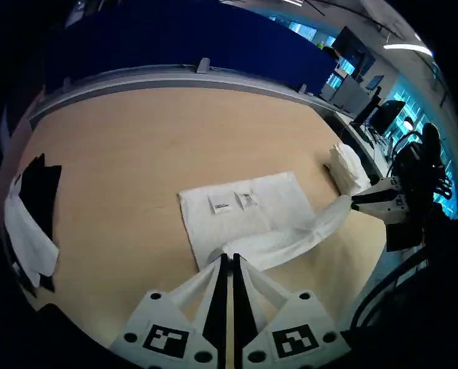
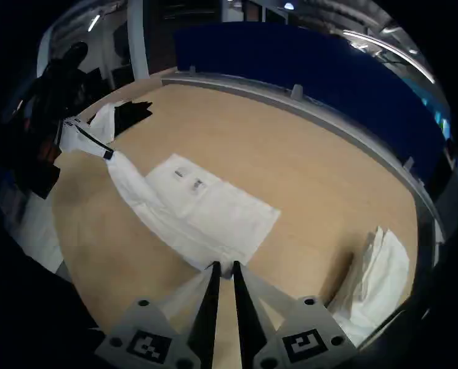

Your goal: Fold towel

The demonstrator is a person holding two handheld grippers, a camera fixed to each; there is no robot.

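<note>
The towel (image 1: 253, 212) lies flat on the table (image 1: 136, 147) with its near edge raised. We hold one near corner in the left gripper (image 1: 227, 264) and the other in the right gripper (image 2: 224, 269). Both sets of jaws stand narrow, closed on fabric. The raised edge sags between the two grips.

Risks, as we judge them:
- Uneven travel of the two grippers would skew the fold and leave the edges misaligned.
- A thin pinch at either corner may slip under tension and drop that side.
- Pulling rather than lifting could drag the whole towel toward the stack of folded towels (image 1: 349, 165).
- Slack in the middle may crease under the fold.
</note>
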